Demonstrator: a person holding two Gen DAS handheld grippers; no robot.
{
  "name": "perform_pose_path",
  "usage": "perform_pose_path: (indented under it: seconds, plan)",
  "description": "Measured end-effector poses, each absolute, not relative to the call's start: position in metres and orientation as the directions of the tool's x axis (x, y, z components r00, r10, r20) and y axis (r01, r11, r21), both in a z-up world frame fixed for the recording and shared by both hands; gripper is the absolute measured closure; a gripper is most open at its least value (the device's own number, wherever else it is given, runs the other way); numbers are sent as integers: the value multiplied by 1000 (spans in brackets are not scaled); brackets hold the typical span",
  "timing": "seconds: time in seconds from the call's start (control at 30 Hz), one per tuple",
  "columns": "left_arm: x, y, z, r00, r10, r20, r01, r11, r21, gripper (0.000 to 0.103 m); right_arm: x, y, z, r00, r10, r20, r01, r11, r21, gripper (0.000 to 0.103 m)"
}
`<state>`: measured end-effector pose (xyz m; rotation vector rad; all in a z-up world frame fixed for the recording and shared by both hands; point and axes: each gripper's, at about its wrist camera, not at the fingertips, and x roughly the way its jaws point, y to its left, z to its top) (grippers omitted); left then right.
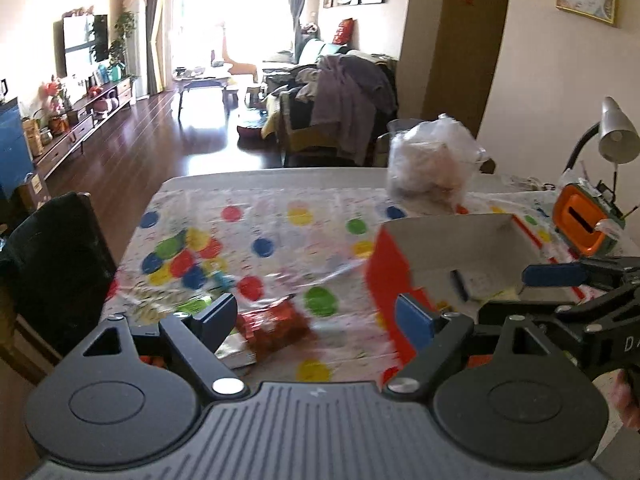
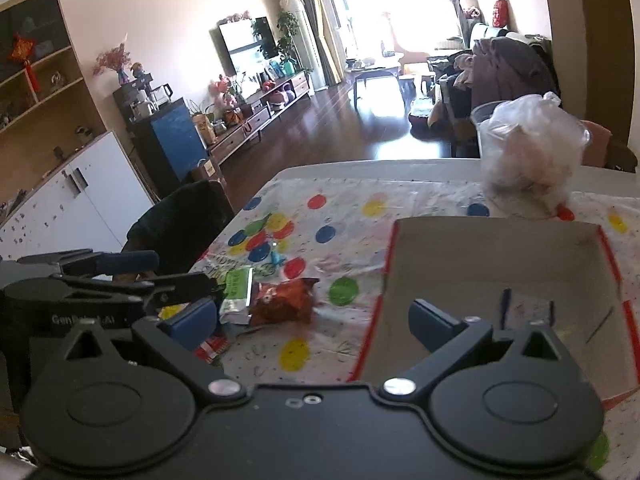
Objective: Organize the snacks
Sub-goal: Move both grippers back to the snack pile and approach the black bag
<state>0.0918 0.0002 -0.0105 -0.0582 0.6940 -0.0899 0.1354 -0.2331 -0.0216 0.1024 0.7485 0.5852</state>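
— Snacks first: that crinkly red-orange foil packet (image 2: 285, 300) lies on the dotted plastic tablecloth (image 1: 280, 236), left of the red-edged cardboard box (image 2: 496, 272).
— Both empty?
— Yes; left gripper (image 1: 320, 316) and right gripper (image 2: 312, 320) spread wide. Picking up looks next.
— That green wrapper (image 2: 237, 288)?
— Too blurred to read.

- A red-orange snack packet (image 2: 285, 303) lies crumpled on the dotted tablecloth, left of centre in the right wrist view and low centre in the left wrist view (image 1: 276, 326).
- A green-and-silver packet (image 2: 237, 292) lies flat, touching the red packet's left side.
- An open cardboard box (image 2: 496, 248) with red outer walls sits at right, just beside the packets; small flat items lie on its floor, too blurred to identify.
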Motion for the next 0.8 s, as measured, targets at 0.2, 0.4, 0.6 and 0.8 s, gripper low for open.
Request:
perform_pose_path:
  seconds: [0.2, 0.4, 0.6, 0.8]
  plan:
    - [87, 39, -26, 751, -56, -658, 36, 998, -45, 17, 132, -195, -26, 590, 508, -628, -474, 847, 241, 0]
    - [88, 70, -48, 729, -29, -684, 8, 999, -33, 17, 150, -165, -40, 571, 461, -679, -431, 873, 231, 0]
    - [98, 91, -72, 706, -6, -708, -36, 998, -45, 17, 174, -138, -57, 551, 412, -726, -412, 891, 192, 0]
    - [110, 96, -97, 677, 17, -736, -66, 997, -38, 17, 202, -113, -77, 516, 388, -764, -434, 887, 158, 0]
